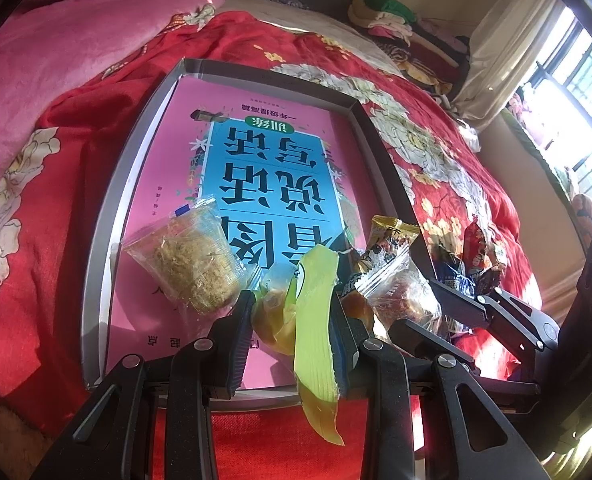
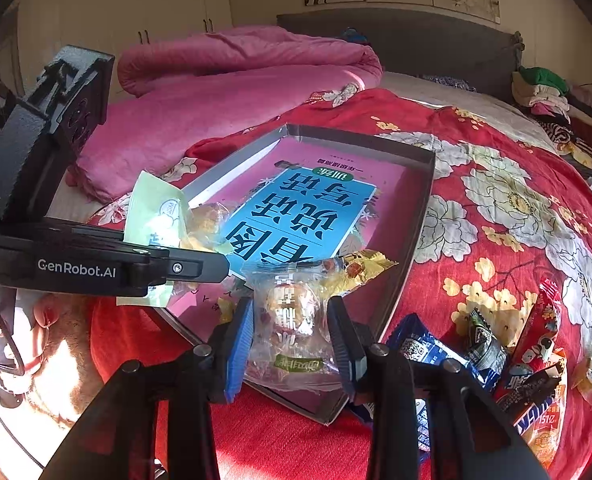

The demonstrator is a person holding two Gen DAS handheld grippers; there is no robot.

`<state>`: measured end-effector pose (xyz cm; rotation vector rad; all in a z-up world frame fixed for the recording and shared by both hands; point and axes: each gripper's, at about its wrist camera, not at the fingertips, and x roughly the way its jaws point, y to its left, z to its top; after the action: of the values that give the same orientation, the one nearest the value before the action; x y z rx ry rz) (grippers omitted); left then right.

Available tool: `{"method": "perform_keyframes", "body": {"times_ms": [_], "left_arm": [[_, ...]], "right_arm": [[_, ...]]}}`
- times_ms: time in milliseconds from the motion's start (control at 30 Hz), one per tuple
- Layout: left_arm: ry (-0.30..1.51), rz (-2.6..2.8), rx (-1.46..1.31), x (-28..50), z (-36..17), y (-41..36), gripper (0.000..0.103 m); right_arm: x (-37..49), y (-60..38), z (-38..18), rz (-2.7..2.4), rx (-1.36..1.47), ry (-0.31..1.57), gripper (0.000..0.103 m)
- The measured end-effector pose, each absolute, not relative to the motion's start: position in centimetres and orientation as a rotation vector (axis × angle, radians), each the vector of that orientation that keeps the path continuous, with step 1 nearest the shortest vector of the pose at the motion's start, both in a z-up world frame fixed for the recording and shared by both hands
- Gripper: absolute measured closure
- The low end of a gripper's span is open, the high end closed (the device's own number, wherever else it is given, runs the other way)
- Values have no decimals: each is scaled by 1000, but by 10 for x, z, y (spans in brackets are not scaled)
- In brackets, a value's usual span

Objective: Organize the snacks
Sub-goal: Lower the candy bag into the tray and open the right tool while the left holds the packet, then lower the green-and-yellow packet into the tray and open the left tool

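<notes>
A shallow grey box [image 1: 107,216] [image 2: 416,236] lies on the red bed with a pink and blue book [image 1: 263,176] [image 2: 296,208] inside. My left gripper [image 1: 293,312] is shut on a light green snack packet [image 1: 316,320] [image 2: 155,216] over the box's near end. My right gripper [image 2: 289,320] [image 1: 436,304] is shut on a clear-wrapped pastry [image 2: 291,312] [image 1: 392,292] just above the box's near corner. A clear packet with a crumbly yellow cake [image 1: 191,256] lies in the box. A yellow-ended snack [image 1: 388,240] [image 2: 356,268] lies there too.
A pile of wrapped snacks [image 2: 508,352] [image 1: 476,260] lies on the red floral cover [image 2: 496,200] right of the box. A pink quilt [image 2: 223,80] [image 1: 75,40] is bunched at the far left. Folded clothes [image 2: 544,88] sit at the bed's far right.
</notes>
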<state>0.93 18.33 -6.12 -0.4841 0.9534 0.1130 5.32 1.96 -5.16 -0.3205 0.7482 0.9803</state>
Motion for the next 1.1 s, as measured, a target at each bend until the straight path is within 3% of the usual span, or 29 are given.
{"method": "perform_keyframes", "body": {"times_ms": [1100], "left_arm": [[916,83,-490,9,-53,182,65]], "right_arm": [[41,5,-38,975,-282,759,58]]}}
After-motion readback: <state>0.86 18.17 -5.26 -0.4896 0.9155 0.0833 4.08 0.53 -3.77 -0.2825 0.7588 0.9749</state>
